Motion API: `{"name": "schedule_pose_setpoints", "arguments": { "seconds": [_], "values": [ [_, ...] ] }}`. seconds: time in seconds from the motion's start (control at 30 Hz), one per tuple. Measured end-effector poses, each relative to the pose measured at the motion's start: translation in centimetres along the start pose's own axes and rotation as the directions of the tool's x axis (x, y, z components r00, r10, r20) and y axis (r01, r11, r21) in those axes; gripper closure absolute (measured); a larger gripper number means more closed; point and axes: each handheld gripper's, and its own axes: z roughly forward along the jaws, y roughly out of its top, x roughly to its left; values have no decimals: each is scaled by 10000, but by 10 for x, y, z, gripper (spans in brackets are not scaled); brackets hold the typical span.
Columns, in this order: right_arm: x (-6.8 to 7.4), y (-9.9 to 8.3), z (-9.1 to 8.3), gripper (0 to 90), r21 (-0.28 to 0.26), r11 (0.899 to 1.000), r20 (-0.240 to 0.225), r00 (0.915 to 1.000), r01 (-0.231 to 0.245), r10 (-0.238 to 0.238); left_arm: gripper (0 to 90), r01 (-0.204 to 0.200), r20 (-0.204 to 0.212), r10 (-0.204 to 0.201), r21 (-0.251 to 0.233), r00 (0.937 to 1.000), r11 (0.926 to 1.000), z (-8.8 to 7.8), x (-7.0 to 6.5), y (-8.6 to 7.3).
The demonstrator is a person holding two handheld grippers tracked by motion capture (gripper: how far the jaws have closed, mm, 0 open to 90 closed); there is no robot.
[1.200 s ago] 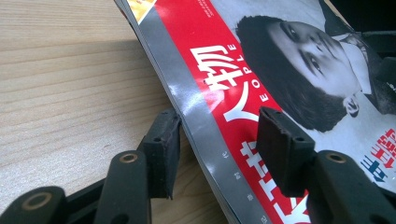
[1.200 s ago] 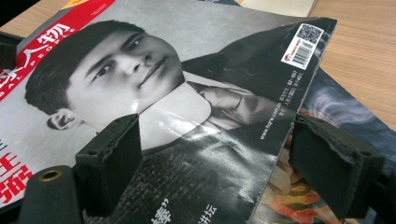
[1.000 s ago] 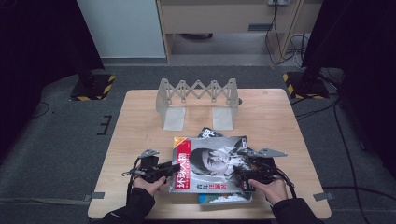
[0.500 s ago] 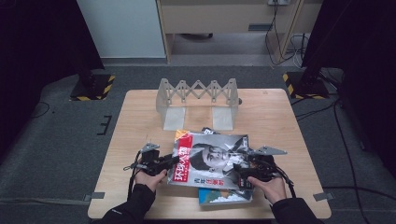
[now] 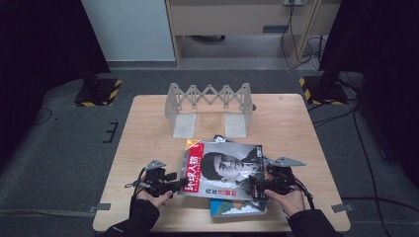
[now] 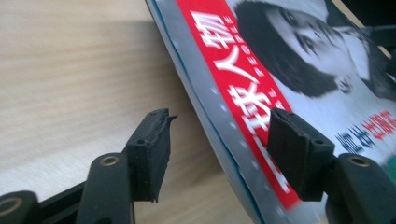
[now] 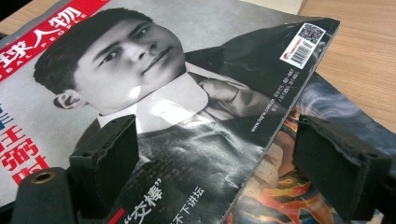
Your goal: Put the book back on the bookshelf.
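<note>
Item: portrait magazine (image 5: pixel 223 170), glossy, with a red title band along its spine and a grey-toned portrait cover. It lies flat on the desk (image 5: pixel 148 128), near the front edge, atop a colourful magazine (image 5: pixel 237 207) that peeks out below.

Left gripper (image 6: pixel 217 154): we note its jaws have just been opening and stand spread astride the spine edge, pads not pressing.

Right gripper (image 7: pixel 215 163): jaws parted across the cover's right edge, nothing pinched.

Risk, in our judgement: the slick cover could slide on the one beneath if either gripper nudges it sideways. A close on the spine might catch only the top pages and fan them, or snag both magazines together.

Also present: folding rack (image 5: pixel 210 106) at the desk's far side, well apart.
</note>
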Motion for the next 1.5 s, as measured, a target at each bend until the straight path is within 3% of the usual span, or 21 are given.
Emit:
{"name": "schedule_pose_setpoints", "arguments": {
  "seconds": [0.23,0.37,0.57,0.7,0.8,0.9,1.0,1.2,1.3,1.4,1.43,1.5],
  "values": [
    [2,-1,1,142,70,9997,115,9996,250,-251,381,227,609,-240,219,9979,9995,6,-1,-3],
    [2,-1,2,142,89,9996,148,9995,262,-263,374,424,1062,-458,345,9933,9985,12,-3,-4],
    [2,-2,2,142,112,9994,150,9994,321,-323,379,689,1245,-734,406,9895,9968,13,-3,-4],
    [3,-3,3,137,128,9992,161,9991,388,-390,443,668,1218,-674,91,9903,9977,7,-6,0],
    [3,-3,3,135,117,9992,157,9992,371,-373,479,684,1399,-622,-401,9882,9969,1,-8,3],
    [2,-3,4,133,107,9993,139,9993,349,-351,506,899,1765,-732,-886,9816,9920,-3,-9,6],
    [2,-3,4,126,95,9994,123,9993,341,-342,508,1136,2222,-884,-1036,9710,9881,-3,-9,9],
    [2,-4,4,119,80,9994,107,9994,325,-326,516,1194,2435,-997,-678,9648,9905,7,-11,13],
    [2,-4,5,114,97,9995,86,9995,289,-290,527,1435,2733,-1202,-668,9544,9874,8,-9,15],
    [2,-4,5,108,88,9996,71,9996,273,-274,558,1294,2970,-1107,-438,9484,9906,10,-11,15],
    [2,-4,5,107,100,9995,68,9996,291,-291,567,1098,2994,-957,-306,9493,9935,12,-14,15],
    [2,-4,5,106,82,9996,74,9996,279,-280,574,778,2798,-717,-108,9574,9969,15,-18,15]
  ]
}}
